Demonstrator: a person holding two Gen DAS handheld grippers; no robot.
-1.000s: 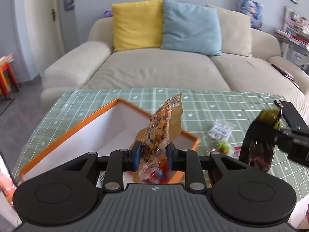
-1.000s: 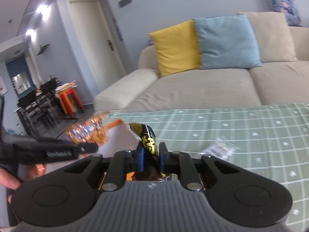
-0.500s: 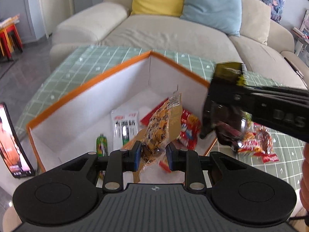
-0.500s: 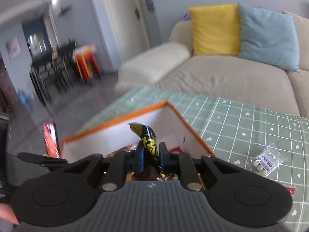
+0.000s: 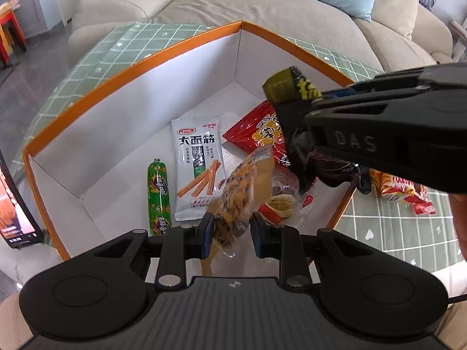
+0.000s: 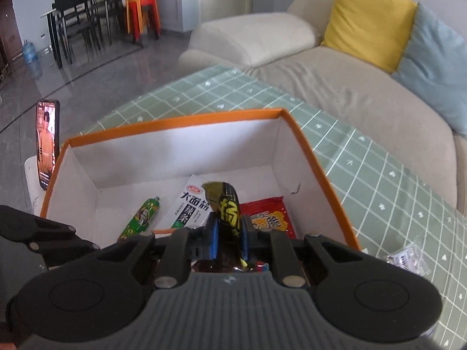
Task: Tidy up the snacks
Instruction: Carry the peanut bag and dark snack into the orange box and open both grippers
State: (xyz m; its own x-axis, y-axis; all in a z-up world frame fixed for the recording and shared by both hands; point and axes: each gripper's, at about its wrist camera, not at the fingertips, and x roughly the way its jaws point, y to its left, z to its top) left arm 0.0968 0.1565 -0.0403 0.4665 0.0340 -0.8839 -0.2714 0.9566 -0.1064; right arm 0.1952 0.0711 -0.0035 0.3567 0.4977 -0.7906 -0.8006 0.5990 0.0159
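Both grippers hang over the orange-rimmed box [image 5: 131,67]. Left gripper [image 5: 230,233] pinches a nut pack [image 5: 236,198]; right gripper [image 6: 229,237] is clamped on a dark pack [image 6: 227,204]. On the box floor: one green sausage [image 5: 158,198], one white pack [image 5: 198,172], one red pack [image 5: 254,134], bare floor toward the far corner. One more pack [image 5: 402,192] lies on the table [image 5: 408,233] outside the right wall.

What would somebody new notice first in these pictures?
The orange-rimmed white box on the green checked tablecloth, with a green sausage, a white spicy-strip packet and a red packet inside. Above it, the left gripper pinches a clear nut packet and the right gripper a black-and-yellow packet.
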